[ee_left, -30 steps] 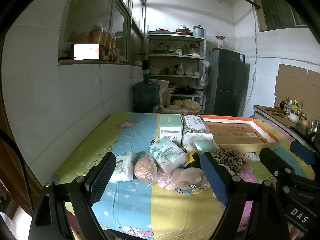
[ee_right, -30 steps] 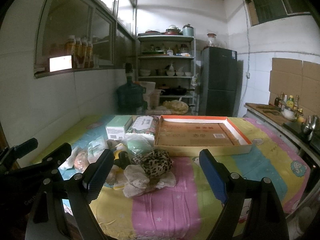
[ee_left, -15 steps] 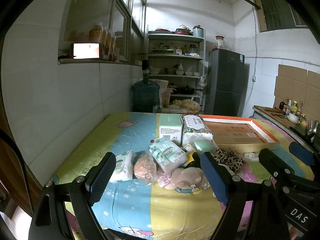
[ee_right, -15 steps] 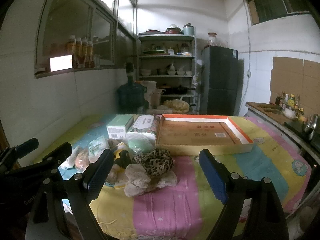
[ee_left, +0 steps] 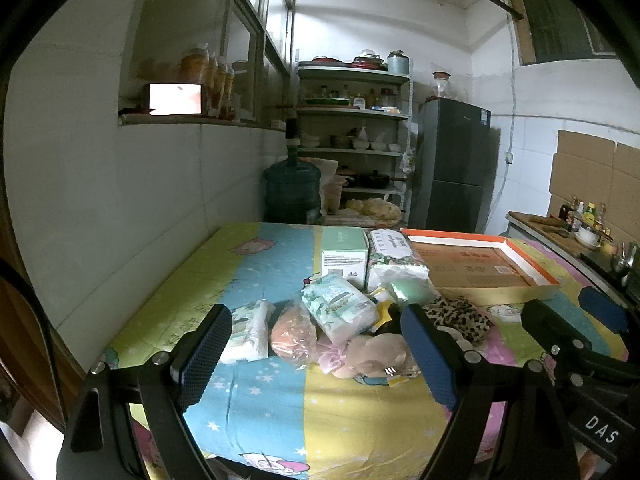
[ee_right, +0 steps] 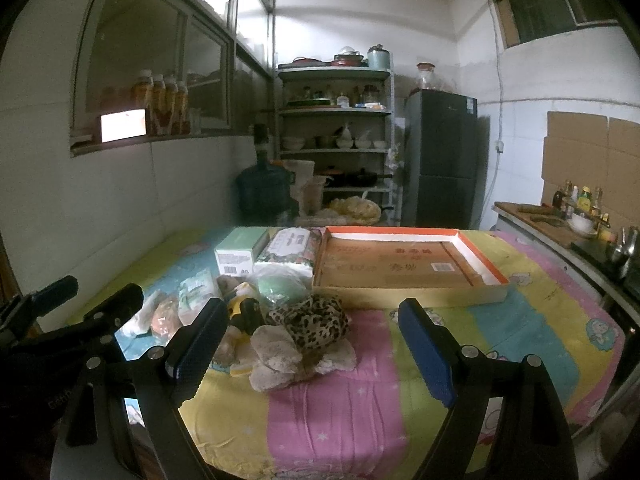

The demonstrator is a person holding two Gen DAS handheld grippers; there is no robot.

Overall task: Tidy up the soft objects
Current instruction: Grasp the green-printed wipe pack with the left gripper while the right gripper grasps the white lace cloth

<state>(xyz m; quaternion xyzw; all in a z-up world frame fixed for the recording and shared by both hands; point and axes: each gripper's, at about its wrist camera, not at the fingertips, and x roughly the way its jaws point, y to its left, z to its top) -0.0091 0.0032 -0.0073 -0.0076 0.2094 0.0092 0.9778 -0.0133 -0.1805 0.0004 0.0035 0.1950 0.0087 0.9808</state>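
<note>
Both the left gripper [ee_left: 316,350] and right gripper [ee_right: 312,346] hover spread wide and empty before a heap of soft packets and a leopard-print cloth [ee_right: 316,320] beside the cardboard tray [ee_right: 404,268]; tangled items risk dragging neighbours off the bench [ee_right: 332,420].

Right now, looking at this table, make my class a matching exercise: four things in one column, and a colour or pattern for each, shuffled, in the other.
Things:
1. shallow tray
2. small box
3. scrunched cloth
4. water jug

Looks:
A. leopard spots
B. dark blue-green
C. orange rim
D. pale green top

Pairs: 1-C, 2-D, 3-A, 4-B
</note>
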